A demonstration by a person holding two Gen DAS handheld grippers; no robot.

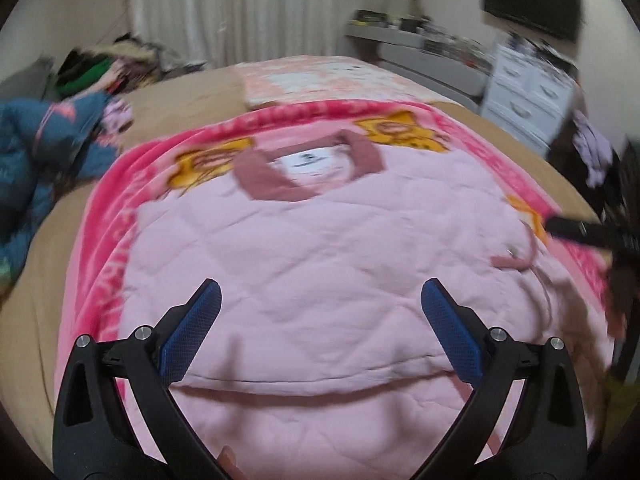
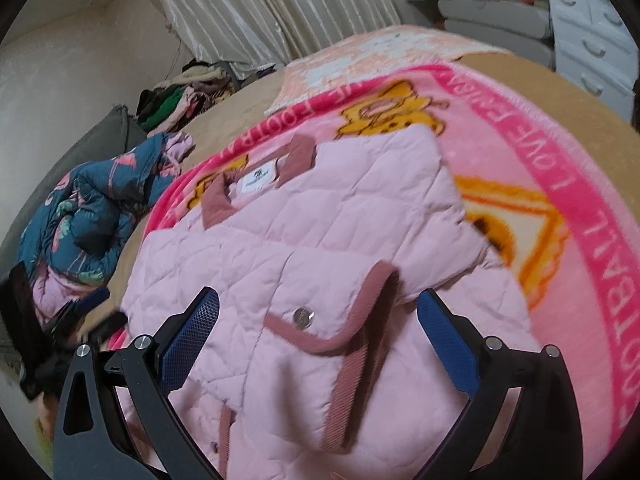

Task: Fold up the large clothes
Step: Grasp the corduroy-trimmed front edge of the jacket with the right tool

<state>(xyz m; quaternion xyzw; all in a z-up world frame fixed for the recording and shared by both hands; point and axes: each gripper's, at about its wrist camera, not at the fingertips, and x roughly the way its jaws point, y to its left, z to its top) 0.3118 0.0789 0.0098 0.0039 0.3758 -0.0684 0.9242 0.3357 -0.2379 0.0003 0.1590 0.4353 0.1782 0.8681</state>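
Note:
A light pink quilted jacket (image 1: 320, 264) with a dusty-rose collar (image 1: 264, 178) lies on a bright pink cartoon blanket (image 1: 116, 216) on the bed. My left gripper (image 1: 320, 300) is open above the jacket's lower part, holding nothing. My right gripper (image 2: 318, 312) is open above the jacket (image 2: 320, 240), over a rose-trimmed pocket flap with a silver snap (image 2: 303, 316). The right gripper also shows at the right edge of the left wrist view (image 1: 580, 232), dark and blurred. The left gripper shows at the left edge of the right wrist view (image 2: 86, 312).
A crumpled teal patterned garment (image 2: 92, 216) lies on the bed to the left. A pile of clothes (image 2: 180, 96) sits by the curtains. A white drawer unit (image 2: 592, 28) and grey shelf (image 1: 420, 48) stand at the right. A dark screen (image 1: 532, 4) hangs on the wall.

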